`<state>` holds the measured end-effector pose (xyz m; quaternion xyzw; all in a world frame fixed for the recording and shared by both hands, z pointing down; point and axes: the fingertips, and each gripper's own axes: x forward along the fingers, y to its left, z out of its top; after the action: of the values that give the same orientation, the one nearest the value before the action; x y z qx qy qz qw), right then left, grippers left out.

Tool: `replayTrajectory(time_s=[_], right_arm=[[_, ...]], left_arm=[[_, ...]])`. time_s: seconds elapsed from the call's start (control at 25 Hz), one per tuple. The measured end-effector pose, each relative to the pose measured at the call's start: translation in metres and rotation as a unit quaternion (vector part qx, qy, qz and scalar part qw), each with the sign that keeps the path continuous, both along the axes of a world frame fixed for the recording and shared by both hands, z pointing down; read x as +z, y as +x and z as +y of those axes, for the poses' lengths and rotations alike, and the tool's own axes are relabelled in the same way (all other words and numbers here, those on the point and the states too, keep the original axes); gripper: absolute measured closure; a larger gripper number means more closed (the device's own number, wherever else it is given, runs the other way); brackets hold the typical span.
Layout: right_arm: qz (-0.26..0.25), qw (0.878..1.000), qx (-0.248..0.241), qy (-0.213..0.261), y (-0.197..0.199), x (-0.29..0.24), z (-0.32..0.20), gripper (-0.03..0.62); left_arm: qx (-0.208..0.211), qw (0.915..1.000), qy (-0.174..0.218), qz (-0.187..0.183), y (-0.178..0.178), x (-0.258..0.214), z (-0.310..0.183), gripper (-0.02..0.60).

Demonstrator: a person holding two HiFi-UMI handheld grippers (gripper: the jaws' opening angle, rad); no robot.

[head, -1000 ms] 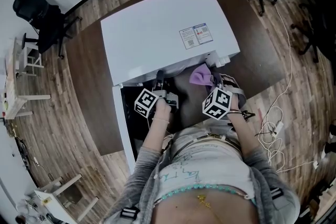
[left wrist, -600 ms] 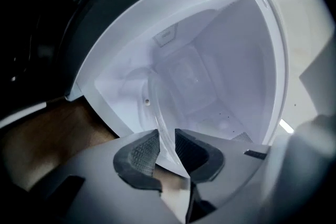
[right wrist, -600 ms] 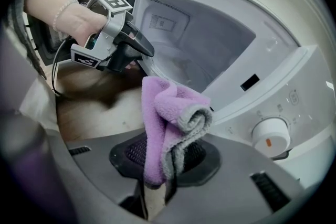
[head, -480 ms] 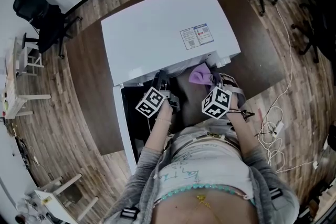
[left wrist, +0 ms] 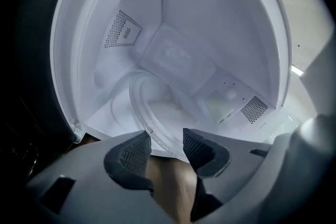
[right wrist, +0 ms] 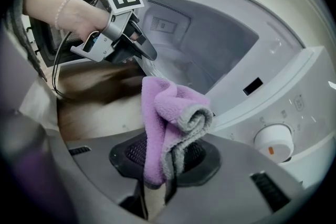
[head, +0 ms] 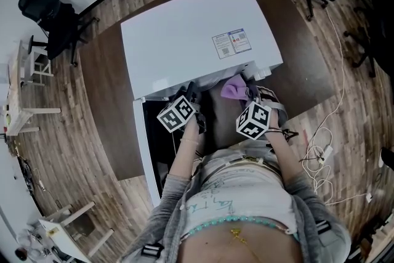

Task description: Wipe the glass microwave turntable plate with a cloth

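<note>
My left gripper [left wrist: 165, 138] is opening its jaws around the plate [left wrist: 149, 113] rim. My right gripper [right wrist: 167, 157] clamps the cloth [right wrist: 167, 107]. The sticker [head: 231, 42] beyond is unreadable.

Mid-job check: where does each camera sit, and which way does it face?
Head view: on the head, steeply down onto the microwave; torso, forearms show.
Left gripper view: on left tongs, into the cavity; opening jaws straddle the glass plate's rim.
Right gripper view: on right tongs gripping cloth, toward the microwave's front.
Both gripper views share the cavity.
</note>
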<state>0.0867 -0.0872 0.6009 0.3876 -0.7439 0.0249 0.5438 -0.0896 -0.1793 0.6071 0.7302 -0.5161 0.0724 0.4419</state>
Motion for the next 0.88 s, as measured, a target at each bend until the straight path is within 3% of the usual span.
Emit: replayTrajectory(time_s=[0.36, 0.56, 0.88], right_arm=[[-0.016, 1.0, -0.023, 0.003, -0.006, -0.002, -0.006, 0.485], [-0.023, 0.999, -0.049, -0.001, -0.011, -0.001, -0.007, 0.485], [-0.028, 0.997, -0.071, -0.006, -0.011, 0.003, -0.009, 0.485]], left_arm=[[-0.033, 0.9976, -0.009, -0.061, -0.003, 0.001, 0.001, 0.367], [-0.027, 0.9852, 0.013, -0.169, -0.018, -0.001, 0.004, 0.347], [-0.019, 0.9815, 0.047, -0.185, -0.021, -0.011, 0.004, 0.348]])
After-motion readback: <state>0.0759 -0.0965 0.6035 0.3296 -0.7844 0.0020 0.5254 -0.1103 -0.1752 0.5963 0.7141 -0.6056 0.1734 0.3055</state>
